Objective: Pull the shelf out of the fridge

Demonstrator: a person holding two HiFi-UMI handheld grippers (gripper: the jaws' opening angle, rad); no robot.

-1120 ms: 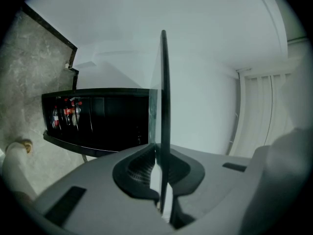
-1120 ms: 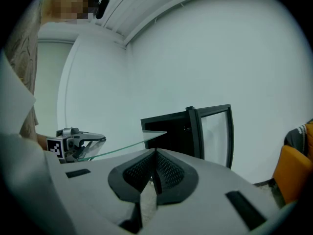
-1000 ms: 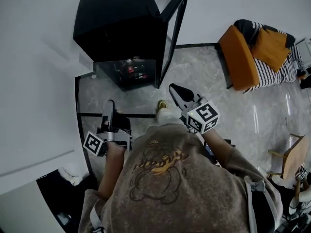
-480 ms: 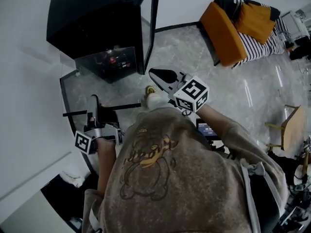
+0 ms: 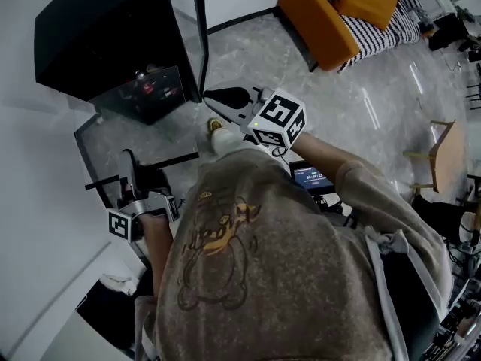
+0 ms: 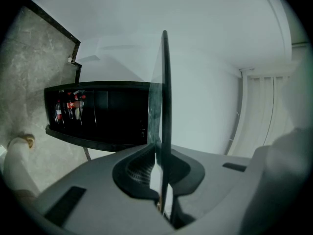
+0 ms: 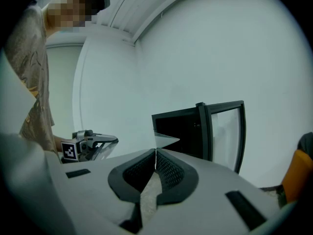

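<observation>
The left tongs (image 6: 159,153) clamp the glass shelf (image 6: 165,82) by its edge, clear of the fridge (image 5: 105,36), just in front of it. The right tongs (image 7: 155,153) are closed on nothing, near the fridge's open door (image 7: 222,131).

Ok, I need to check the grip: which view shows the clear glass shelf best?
Left gripper view: the clear glass shelf stands edge-on, clamped in the left claw. Head view shows its flat pane from above; right gripper view only a faint sliver.
</observation>
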